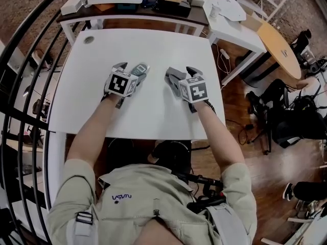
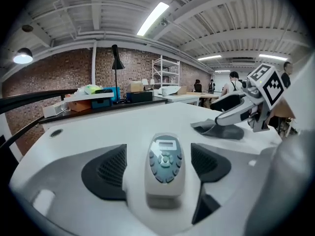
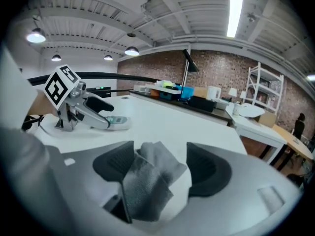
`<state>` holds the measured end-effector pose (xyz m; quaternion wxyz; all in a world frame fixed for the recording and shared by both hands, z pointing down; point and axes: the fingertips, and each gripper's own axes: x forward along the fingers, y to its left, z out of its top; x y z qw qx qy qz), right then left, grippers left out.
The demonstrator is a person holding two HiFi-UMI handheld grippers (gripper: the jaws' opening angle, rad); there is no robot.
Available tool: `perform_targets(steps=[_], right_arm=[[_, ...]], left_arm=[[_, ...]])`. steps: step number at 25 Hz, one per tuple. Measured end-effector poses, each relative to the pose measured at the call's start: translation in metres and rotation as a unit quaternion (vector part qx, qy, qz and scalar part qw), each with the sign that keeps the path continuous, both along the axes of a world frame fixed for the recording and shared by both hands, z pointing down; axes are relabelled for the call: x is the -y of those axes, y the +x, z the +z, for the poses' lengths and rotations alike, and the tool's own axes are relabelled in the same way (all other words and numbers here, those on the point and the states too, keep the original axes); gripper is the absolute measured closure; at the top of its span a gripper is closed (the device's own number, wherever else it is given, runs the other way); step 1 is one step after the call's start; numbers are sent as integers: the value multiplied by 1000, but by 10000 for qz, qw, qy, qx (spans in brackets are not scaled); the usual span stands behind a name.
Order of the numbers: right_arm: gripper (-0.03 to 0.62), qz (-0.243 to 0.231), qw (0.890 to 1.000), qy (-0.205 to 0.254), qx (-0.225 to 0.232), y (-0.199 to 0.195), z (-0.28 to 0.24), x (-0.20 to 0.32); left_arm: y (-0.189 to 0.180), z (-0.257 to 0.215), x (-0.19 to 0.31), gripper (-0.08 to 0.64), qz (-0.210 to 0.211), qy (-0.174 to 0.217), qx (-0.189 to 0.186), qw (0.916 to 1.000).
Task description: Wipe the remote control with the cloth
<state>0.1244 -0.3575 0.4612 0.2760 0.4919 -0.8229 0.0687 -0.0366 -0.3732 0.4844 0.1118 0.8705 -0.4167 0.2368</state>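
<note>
A grey remote control [image 2: 165, 163] with a small screen lies flat on the white table [image 1: 148, 40], between the jaws of my left gripper [image 2: 162, 167]. The dark pads stand apart from its sides, so that gripper is open. From the head view the remote [image 1: 139, 69] pokes out ahead of the left gripper [image 1: 132, 70]. A crumpled grey cloth [image 3: 150, 181] rests on the table between the wide jaws of my right gripper [image 3: 160, 168], nearer the left pad and not squeezed. The right gripper [image 1: 181, 76] sits a short way right of the left one.
A dark side table [image 1: 133, 4] crowded with boxes and a desk lamp [image 2: 116, 63] stands behind the white table. A black curved railing [image 1: 25, 60] runs along the left. A white desk [image 1: 230, 14] and a round wooden table [image 1: 278, 47] stand at the right.
</note>
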Motion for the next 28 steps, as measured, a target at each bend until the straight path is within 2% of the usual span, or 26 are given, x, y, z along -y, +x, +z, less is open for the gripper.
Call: perform_targets(steps=[3, 9, 15, 18, 22, 25, 28], right_arm=[[264, -107, 9996, -233, -125, -1, 10, -1], [256, -251, 9970, -672, -288, 1, 29, -5], [255, -220, 9961, -782, -337, 4, 34, -7], [256, -205, 9961, -808, -289, 3, 35, -6], [275, -137, 9955, -924, -162, 4, 38, -9], [331, -252, 9946, -995, -123, -2, 38, -12], [485, -356, 9942, -959, -339, -5, 39, -17]], left_arm=[[2, 3, 0, 169, 68, -149, 124, 9998], [2, 11, -4, 173, 227, -373, 659, 9969], [4, 12, -8, 210, 385, -369, 741, 9958], [5, 12, -10, 282, 516, -475, 763, 9946], [6, 13, -9, 284, 509, -675, 626, 9944], [5, 13, -7, 285, 450, -785, 554, 9944], [2, 13, -6, 285, 317, -766, 559, 9950]])
